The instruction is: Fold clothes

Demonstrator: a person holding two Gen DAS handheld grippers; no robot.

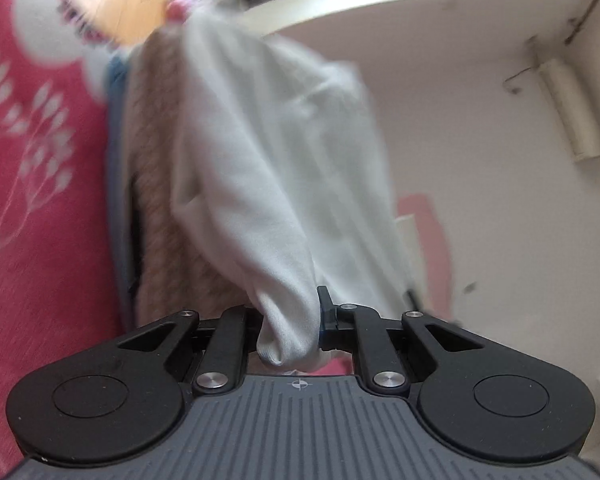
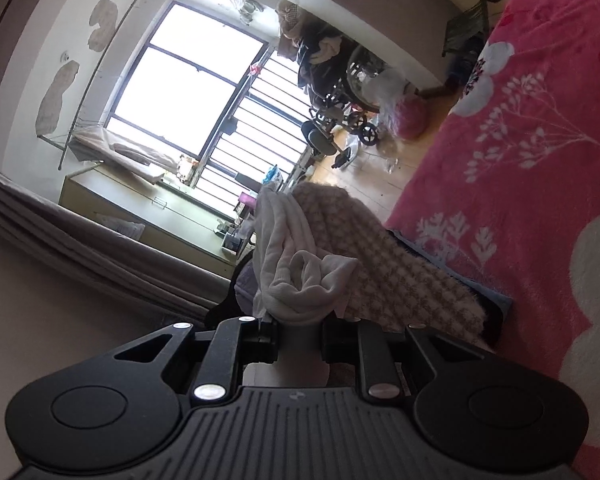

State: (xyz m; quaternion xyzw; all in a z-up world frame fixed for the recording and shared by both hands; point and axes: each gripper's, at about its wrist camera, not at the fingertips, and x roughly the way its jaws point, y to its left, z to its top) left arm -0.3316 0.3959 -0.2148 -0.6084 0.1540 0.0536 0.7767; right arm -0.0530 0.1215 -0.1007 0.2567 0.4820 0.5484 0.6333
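Observation:
A white garment (image 1: 268, 168) stretches away from my left gripper (image 1: 290, 320), which is shut on a bunched edge of it. In the right wrist view the same white garment (image 2: 300, 276) is gathered into a wad, and my right gripper (image 2: 300, 328) is shut on it. A beige waffle-knit garment (image 2: 400, 272) lies right beside the white one on the pink floral blanket (image 2: 520, 160). The left view shows that beige knit (image 1: 156, 200) partly hidden behind the white cloth. Both views are tilted sideways, and the left one is blurred.
A blue-grey cloth (image 1: 118, 184) lies under the beige knit at the blanket's (image 1: 32, 200) edge. Beyond the bed are a wooden floor (image 2: 384, 172), a wheelchair (image 2: 348, 92) with clutter, a barred window (image 2: 192, 88) and a low cabinet (image 2: 140, 216). A pale wall (image 1: 480, 160) fills the left view's right side.

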